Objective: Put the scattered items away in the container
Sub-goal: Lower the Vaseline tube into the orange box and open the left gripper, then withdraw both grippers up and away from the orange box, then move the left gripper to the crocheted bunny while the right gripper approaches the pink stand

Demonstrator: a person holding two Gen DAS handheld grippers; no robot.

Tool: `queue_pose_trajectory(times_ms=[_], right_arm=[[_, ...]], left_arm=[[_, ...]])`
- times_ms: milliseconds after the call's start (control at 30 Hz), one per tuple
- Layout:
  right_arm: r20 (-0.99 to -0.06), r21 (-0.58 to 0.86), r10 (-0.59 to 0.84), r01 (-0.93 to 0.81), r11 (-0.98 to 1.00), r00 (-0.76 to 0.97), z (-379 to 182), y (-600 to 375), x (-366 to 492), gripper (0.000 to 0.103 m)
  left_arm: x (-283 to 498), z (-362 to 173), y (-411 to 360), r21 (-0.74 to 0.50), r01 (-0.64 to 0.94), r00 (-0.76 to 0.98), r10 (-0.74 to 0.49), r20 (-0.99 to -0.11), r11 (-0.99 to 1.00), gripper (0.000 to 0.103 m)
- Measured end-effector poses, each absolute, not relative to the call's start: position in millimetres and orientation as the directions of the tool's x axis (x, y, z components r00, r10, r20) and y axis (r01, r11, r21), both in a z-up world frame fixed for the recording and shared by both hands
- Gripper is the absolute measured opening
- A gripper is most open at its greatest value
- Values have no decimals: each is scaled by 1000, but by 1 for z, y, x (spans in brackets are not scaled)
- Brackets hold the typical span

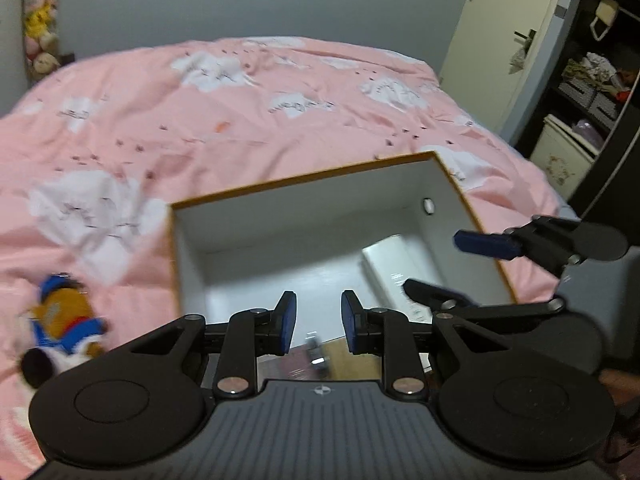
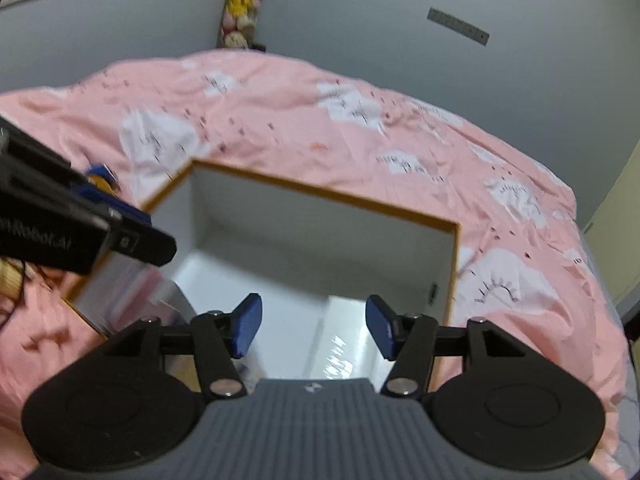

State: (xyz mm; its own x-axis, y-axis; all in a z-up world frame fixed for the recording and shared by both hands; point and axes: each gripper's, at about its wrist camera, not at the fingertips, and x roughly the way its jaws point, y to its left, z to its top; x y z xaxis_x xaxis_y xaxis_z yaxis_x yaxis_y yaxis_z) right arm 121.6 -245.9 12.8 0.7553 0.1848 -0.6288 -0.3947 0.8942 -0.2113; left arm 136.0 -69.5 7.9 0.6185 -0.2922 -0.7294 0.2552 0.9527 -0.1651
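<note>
Both claws hang over the open box [image 1: 304, 216], which sits on the pink bed [image 1: 240, 120]. The left claw [image 1: 319, 322] has its blue pads a small way apart with nothing between them, so it is released and empty. The right claw [image 2: 314, 326] stands wider, also released, with nothing in it.

Inside the box, a white packet [image 1: 394, 268] lies on the floor toward the right wall, its long side running from the near edge to the far wall. Something small and blurred lies near the box's front edge; what it is cannot be told.

The one item clearly outside the box is a stuffed toy [image 1: 66, 320] in a blue cap and jacket, lying on the bed just beyond the box's left wall. It is on the left claw's side, so the left hand looks the nearer one to fetch it. The toy's long axis seems to run roughly alongside that wall, though blur makes this uncertain.
</note>
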Motion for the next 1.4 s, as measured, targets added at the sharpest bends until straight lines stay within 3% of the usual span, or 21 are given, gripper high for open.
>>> queue_pose_trajectory(times_ms=[100, 200, 300, 567, 700, 900, 1200, 1333, 1400], right_arm=[[-605, -140, 271, -435, 890, 749, 18, -235, 114, 71], [-573, -77, 351, -475, 877, 741, 22, -221, 105, 73], [-551, -26, 430, -530, 847, 715, 24, -204, 98, 72], [-605, 68, 564, -669, 740, 562, 7, -153, 81, 49], [-674, 82, 557, -701, 709, 485, -14, -129, 69, 47], [-770, 56, 486, -715, 697, 414, -46, -109, 66, 47], [-833, 78, 442, -720, 690, 333, -78, -94, 78, 48], [-853, 102, 434, -722, 684, 290, -91, -88, 85, 51], [-860, 115, 432, -723, 682, 272, -95, -87, 88, 52]], left_arm=[[125, 11, -46, -144, 203, 644, -243, -726, 968, 34], [114, 14, -16, -131, 125, 665, -181, -725, 983, 46], [103, 15, 16, -128, 36, 661, -120, -741, 991, 48], [72, 0, 83, -167, -155, 592, -44, -804, 974, 51], [62, -15, 98, -185, -203, 560, -41, -827, 961, 59], [59, -43, 103, -139, -282, 510, 26, -860, 949, 60], [72, -69, 109, -151, -387, 472, 55, -880, 909, 64], [79, -74, 104, -98, -370, 471, 95, -877, 924, 67], [84, -78, 98, -55, -340, 463, 116, -879, 939, 73]])
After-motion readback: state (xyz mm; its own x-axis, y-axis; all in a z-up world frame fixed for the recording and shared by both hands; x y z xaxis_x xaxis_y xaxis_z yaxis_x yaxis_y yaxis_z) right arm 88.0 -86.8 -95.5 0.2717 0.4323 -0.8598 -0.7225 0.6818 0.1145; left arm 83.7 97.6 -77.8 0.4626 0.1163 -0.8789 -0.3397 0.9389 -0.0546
